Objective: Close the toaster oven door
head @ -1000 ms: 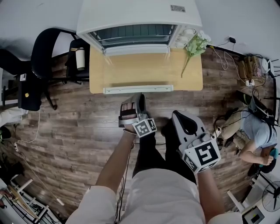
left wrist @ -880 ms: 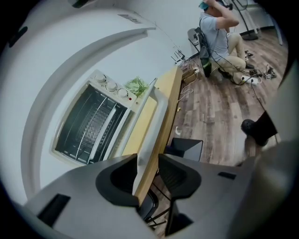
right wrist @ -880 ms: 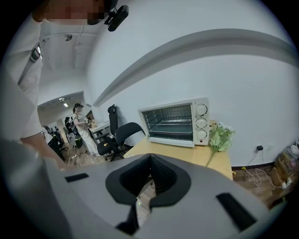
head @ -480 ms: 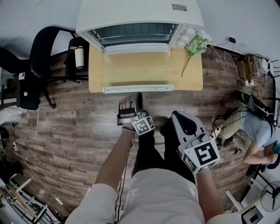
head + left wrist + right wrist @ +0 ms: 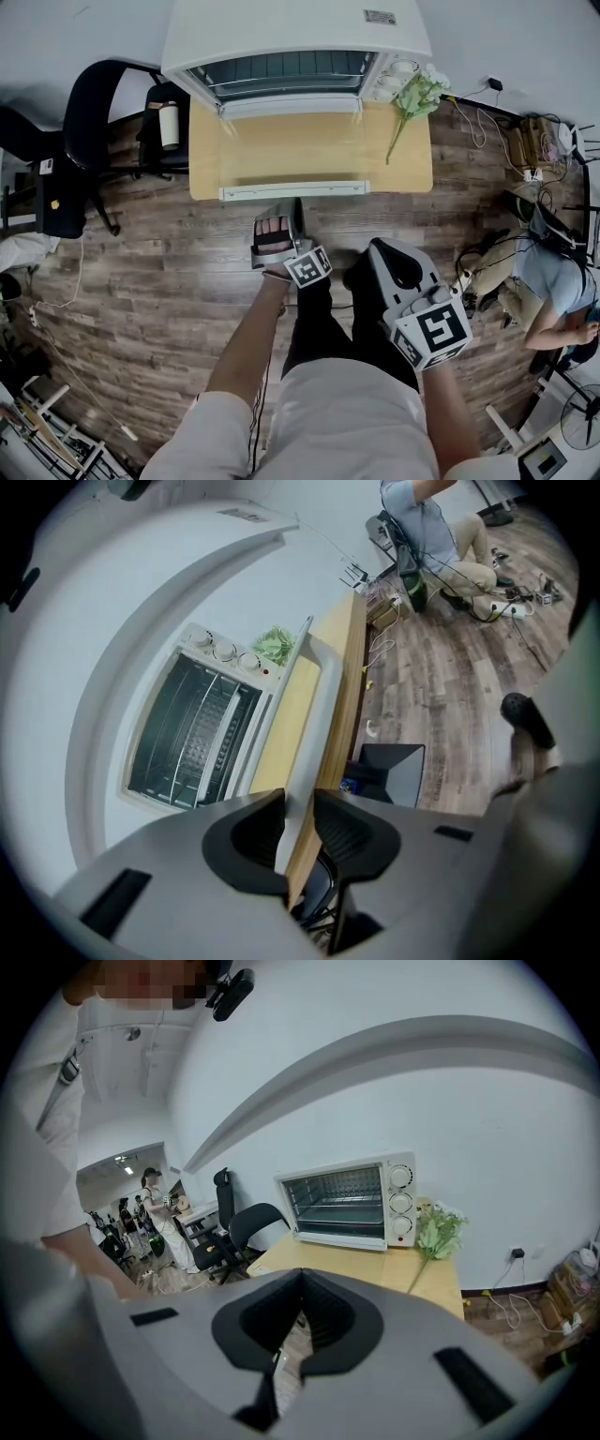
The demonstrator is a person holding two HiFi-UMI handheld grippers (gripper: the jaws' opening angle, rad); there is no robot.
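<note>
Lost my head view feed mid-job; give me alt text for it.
The toaster oven stands open, its glass door flat over the table, handle toward the person. The left gripper is just short of the handle, jaws closing, handle lined up with their gap but not clamped; the right gripper hangs back. Flowers lie beside the oven.

I see the toaster oven [image 5: 295, 37] at the table's [image 5: 405, 169] back edge, its door [image 5: 291, 150] folded flat before it. Flowers [image 5: 412, 98] lie right of it; a chair [image 5: 94, 112] stands left.

A flower sprig [image 5: 412, 101] lies on the wooden table [image 5: 403, 173], black chair [image 5: 82, 108] alongside.
</note>
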